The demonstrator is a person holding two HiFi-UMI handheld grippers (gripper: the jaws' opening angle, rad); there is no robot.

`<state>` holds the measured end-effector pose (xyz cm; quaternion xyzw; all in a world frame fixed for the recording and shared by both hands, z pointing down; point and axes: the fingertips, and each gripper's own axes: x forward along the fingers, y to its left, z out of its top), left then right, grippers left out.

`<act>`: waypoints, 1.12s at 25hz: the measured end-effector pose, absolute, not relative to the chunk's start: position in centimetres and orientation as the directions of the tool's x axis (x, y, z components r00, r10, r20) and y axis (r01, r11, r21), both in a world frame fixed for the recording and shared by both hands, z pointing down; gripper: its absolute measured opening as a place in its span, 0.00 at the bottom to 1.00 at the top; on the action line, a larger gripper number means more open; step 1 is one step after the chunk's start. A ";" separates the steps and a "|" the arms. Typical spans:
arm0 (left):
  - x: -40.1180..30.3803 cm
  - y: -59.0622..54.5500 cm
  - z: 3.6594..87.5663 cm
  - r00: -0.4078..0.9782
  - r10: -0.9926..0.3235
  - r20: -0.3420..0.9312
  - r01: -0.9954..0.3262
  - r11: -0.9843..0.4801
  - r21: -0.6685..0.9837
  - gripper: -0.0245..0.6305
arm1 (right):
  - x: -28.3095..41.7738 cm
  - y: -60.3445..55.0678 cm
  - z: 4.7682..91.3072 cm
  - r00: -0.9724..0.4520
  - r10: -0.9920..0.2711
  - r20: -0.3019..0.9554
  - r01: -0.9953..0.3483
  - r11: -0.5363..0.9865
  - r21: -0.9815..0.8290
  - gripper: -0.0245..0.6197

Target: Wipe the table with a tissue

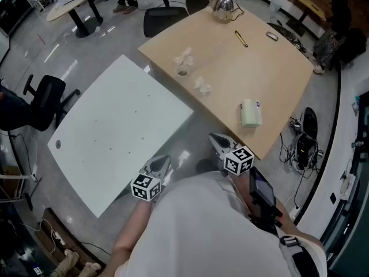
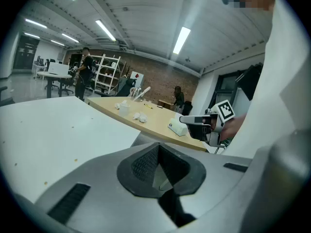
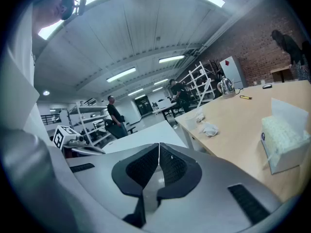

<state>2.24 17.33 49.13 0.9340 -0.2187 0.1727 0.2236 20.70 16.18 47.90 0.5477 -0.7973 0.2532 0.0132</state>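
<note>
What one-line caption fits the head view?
Left gripper and right gripper shut, empty; tissue box sits on wooden table.

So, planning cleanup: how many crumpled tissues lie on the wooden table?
2: the far tissue just beyond the small cup, the near tissue between cup and tissue pack. Either clump may hide more pieces.

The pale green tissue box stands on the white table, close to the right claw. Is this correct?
Not on the white table: the head view shows the pale green tissue box standing on the light brown wooden table, close to the right claw.
</note>
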 end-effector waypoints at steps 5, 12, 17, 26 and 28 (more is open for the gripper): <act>7.9 13.4 48.5 0.855 -0.312 0.414 -0.461 -0.823 0.333 0.05 | 25.4 11.9 47.1 -0.399 -0.869 0.291 -0.883 0.279 -0.378 0.07; 15.7 8.1 47.6 0.858 -0.261 0.443 -0.413 -0.862 0.293 0.05 | 31.7 7.3 46.8 -0.361 -0.892 0.271 -0.883 0.234 -0.407 0.07; 20.3 4.9 47.8 0.832 -0.251 0.495 -0.404 -0.886 0.228 0.05 | 34.6 4.9 47.0 -0.362 -0.898 0.251 -0.868 0.227 -0.441 0.07; 25.3 -0.1 49.4 0.759 -0.295 0.581 -0.449 -0.883 0.138 0.05 | 37.7 2.1 48.1 -0.393 -0.892 0.223 -0.821 0.232 -0.522 0.07; 26.4 -1.0 50.3 0.747 -0.276 0.605 -0.440 -0.887 0.140 0.05 | 38.0 1.5 48.6 -0.409 -0.886 0.217 -0.809 0.242 -0.536 0.07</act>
